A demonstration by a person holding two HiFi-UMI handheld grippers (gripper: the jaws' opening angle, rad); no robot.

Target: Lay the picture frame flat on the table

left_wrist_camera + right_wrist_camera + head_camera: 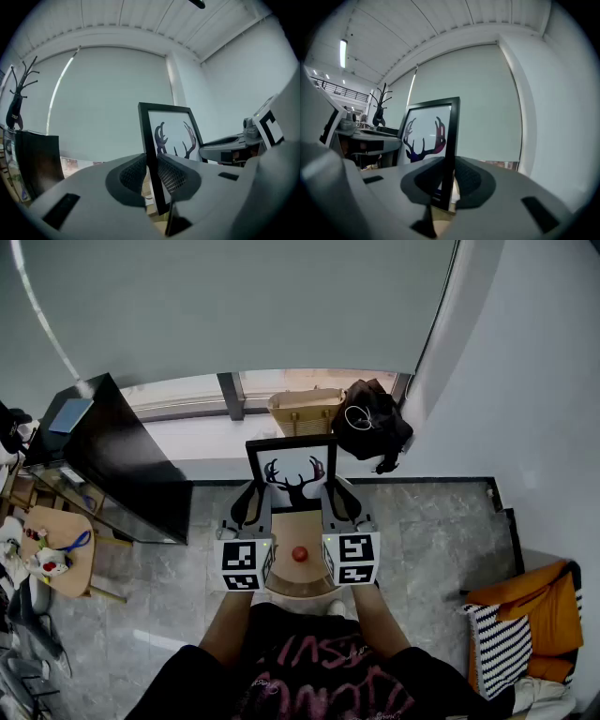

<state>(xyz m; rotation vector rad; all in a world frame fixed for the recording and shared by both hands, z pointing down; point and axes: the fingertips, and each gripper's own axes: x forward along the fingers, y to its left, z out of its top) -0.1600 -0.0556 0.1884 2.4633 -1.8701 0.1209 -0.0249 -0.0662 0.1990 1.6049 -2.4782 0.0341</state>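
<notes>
So left gripper (250, 505) and right gripper (341, 504) both clamp the upright picture frame (292, 476) at the round table (301, 581)'s far edge. Grey tile floor (441, 531) all round.

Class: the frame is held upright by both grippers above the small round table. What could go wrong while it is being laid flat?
1. The left gripper and right gripper each pinch only a thin side edge of the picture frame; uneven tilting could twist it loose.
2. A small red object sits on the round table below; the frame might land on it and rock, or knock it off.
</notes>
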